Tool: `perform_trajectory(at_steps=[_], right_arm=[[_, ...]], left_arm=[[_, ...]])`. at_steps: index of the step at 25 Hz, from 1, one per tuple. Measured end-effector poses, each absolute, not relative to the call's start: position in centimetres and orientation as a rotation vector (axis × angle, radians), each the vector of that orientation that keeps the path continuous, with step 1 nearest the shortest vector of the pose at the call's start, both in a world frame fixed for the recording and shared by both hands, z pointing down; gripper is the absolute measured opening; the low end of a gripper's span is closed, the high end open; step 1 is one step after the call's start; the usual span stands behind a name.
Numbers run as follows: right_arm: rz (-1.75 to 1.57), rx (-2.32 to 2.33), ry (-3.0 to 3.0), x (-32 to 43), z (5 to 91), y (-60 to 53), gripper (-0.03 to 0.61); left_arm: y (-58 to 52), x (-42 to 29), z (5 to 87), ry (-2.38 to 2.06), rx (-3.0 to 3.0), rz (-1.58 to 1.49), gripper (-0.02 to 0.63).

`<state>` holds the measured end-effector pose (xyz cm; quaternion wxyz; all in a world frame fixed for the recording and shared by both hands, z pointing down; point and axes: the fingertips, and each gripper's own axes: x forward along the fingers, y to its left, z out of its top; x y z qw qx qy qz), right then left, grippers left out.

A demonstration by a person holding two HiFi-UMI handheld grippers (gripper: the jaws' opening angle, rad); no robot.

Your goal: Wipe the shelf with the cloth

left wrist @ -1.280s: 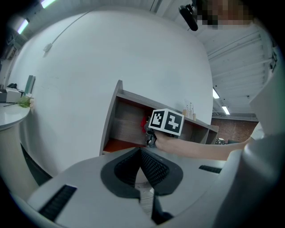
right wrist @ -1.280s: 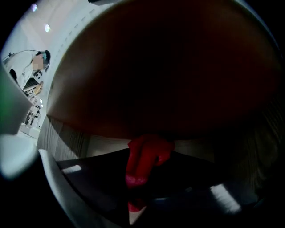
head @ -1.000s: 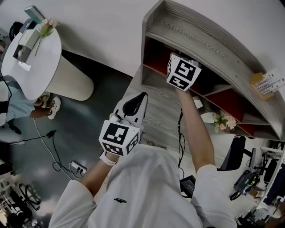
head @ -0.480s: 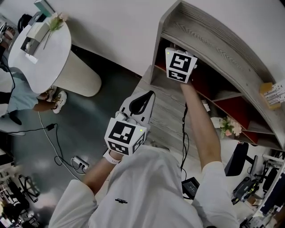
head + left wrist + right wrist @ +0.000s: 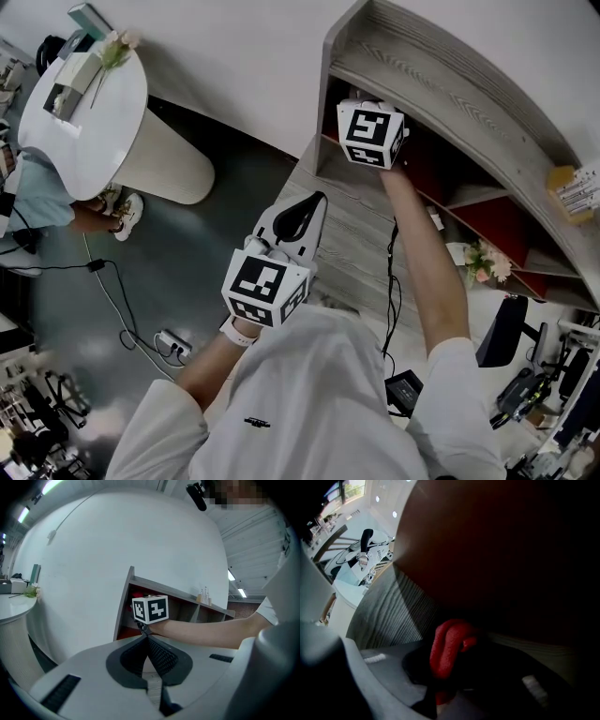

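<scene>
A round white table stood on the dark grey floor at the left. The left gripper, jaws pressed together on nothing, hung by the left edge of the grey wood-grain counter. The right gripper reached into the left-end compartment of the grey wooden shelf. It pinched a bunched red cloth, whose long axis ran outward from the jaws toward the dark red back.

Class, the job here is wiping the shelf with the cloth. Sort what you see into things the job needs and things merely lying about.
Belongs to the job:
grey wood-grain shelf unit
red cloth
right tongs, shut on that cloth

Just lying about:
round white table
pink flowers
yellow box on the shelf top
white power strip
left tongs, shut and empty
</scene>
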<state>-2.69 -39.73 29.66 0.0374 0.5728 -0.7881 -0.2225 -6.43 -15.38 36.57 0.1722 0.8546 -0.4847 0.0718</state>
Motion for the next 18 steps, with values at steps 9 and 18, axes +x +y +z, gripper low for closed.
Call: perform_trajectory(at_steps=[9, 18], right_arm=[[-0.385, 1.493, -2.215, -1.4, 37.9, -39.5, 0.049], [-0.082, 1.352, -2.076, 2.4, 42.2, -38.4, 0.051]], left_arm=[[-15.1, -6.5, 36.3, -1.382, 2.42, 0.192, 0.0], [-14.9, -4.7, 36.3, -1.331, 2.45, 0.196, 0.0]])
